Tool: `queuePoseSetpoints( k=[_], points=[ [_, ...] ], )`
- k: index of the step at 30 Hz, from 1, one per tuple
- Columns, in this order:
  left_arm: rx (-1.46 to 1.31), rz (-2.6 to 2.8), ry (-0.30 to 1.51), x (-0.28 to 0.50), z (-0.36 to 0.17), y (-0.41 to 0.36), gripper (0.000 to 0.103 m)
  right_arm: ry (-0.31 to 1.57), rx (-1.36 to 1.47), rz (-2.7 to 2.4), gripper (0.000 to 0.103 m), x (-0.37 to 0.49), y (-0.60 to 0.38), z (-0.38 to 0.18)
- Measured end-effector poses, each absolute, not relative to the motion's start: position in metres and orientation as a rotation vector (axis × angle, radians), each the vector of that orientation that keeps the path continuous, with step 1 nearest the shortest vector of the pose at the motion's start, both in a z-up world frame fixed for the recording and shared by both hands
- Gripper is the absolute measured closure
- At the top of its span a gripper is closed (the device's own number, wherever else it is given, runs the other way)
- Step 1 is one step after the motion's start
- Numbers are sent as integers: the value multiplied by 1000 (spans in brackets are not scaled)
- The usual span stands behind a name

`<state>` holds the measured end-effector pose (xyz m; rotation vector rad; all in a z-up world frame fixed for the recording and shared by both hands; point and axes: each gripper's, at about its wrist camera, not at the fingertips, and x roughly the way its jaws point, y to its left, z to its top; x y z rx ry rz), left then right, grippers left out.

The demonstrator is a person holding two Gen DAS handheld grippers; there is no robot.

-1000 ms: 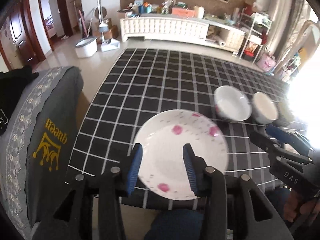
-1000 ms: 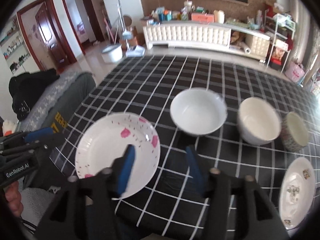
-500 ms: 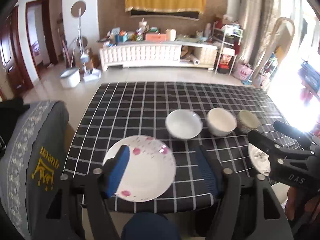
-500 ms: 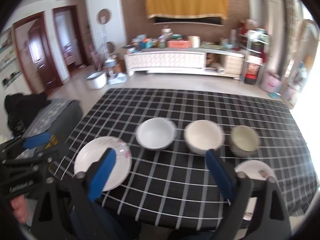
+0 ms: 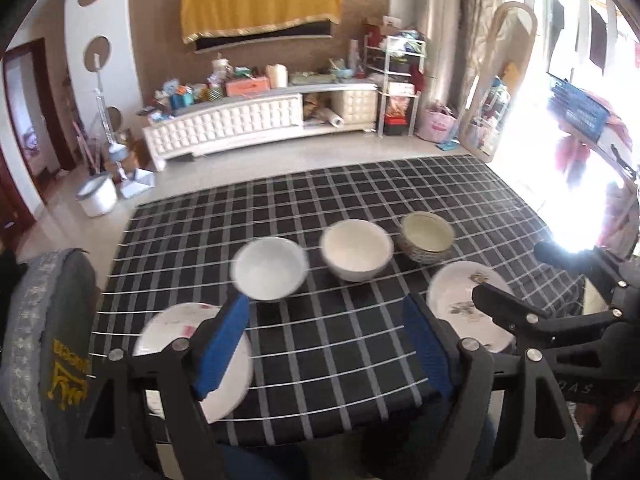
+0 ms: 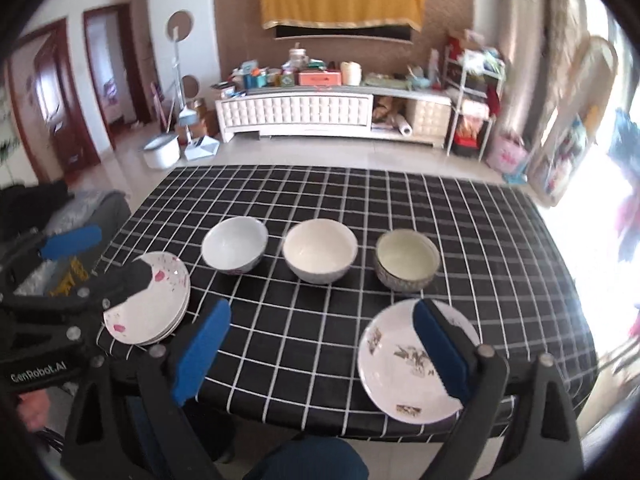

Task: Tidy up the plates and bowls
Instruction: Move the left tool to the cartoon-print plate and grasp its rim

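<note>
Now the left tool hangs released, jaws just widened, pink-flowered plates under its left finger; the right tool, released too, overlaps the leaf-patterned plate.

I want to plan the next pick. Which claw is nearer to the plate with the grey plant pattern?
Right. The right claw hangs open at the table's near edge, one finger over the grey-patterned plate. The left claw, also open, is farther left, beside the pink-flowered plates.

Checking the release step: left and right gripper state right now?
Left gripper: open, jaws just opening, holding nothing.
Right gripper: open, holding nothing.
</note>
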<state>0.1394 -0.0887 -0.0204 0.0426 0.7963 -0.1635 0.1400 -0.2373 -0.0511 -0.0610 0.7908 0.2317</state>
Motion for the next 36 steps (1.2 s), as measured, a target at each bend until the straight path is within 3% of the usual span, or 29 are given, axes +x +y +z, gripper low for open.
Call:
queuePoseSetpoints(
  k=[12,28,30,33,34,35,36],
  points=[
    [-10,-283,950,196,-66,-160,26,873,17,125,7,168,-324,-77],
    [-36,-357,1146,246,-172,-215,26,1073,26,38,5,202,-389,-170],
    [-15,-355,1174,250,-184,-220,32,1081,17,40,6,205,-390,-176],
    [-3,-359,1237,258,-202,-226,56,1087,15,32,15,209,-393,-182],
    [-20,-371,1257,261,-208,-226,69,1093,16,31,20,210,-394,-185],
    [-28,-377,1274,263,-213,-226,76,1102,17,30,25,212,-394,-188],
    [-35,-386,1279,264,-216,-227,76,1112,27,38,29,213,-396,-192]
  ],
)
